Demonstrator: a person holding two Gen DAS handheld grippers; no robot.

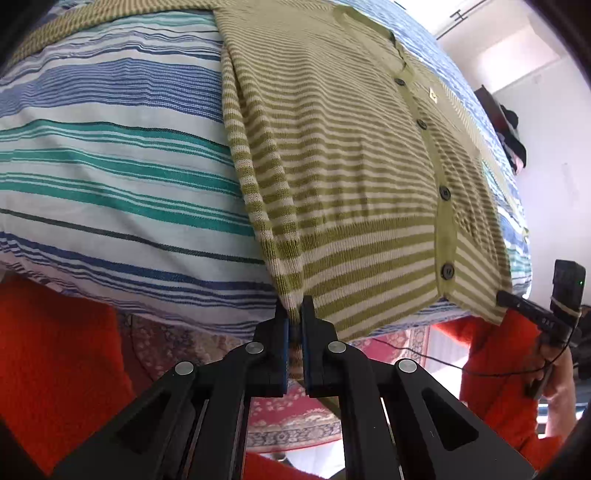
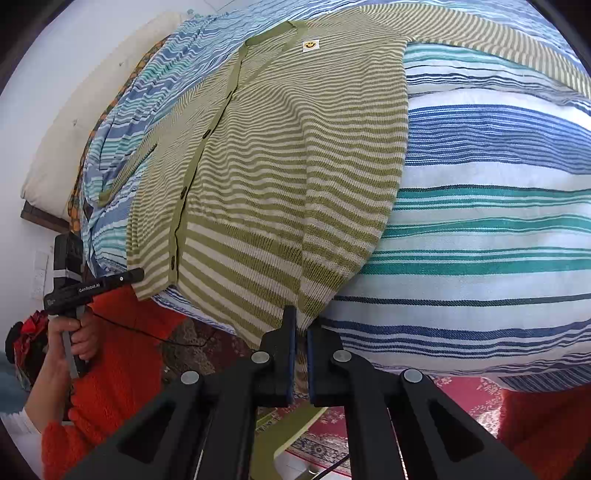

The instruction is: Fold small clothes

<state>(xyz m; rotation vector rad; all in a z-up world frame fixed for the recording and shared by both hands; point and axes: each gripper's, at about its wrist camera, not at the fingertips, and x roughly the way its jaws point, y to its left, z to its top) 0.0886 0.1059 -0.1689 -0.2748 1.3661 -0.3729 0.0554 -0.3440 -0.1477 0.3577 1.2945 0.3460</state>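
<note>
Left tongs (image 1: 294, 306) clamp the cardigan (image 1: 343, 177) hem at one corner; right tongs (image 2: 302, 317) pinch the hem's other corner, bedspread (image 2: 480, 229) beneath.

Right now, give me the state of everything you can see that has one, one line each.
cardigan: buttoned shut, lying flat on the bed, hem at the near edge.
near sleeve: folded in along the body.
far sleeve: spread out across the bedspread.
bedspread: laid over the bed, a little rumpled.
left tongs: shut on the cardigan hem corner.
right tongs: shut on the hem.
</note>
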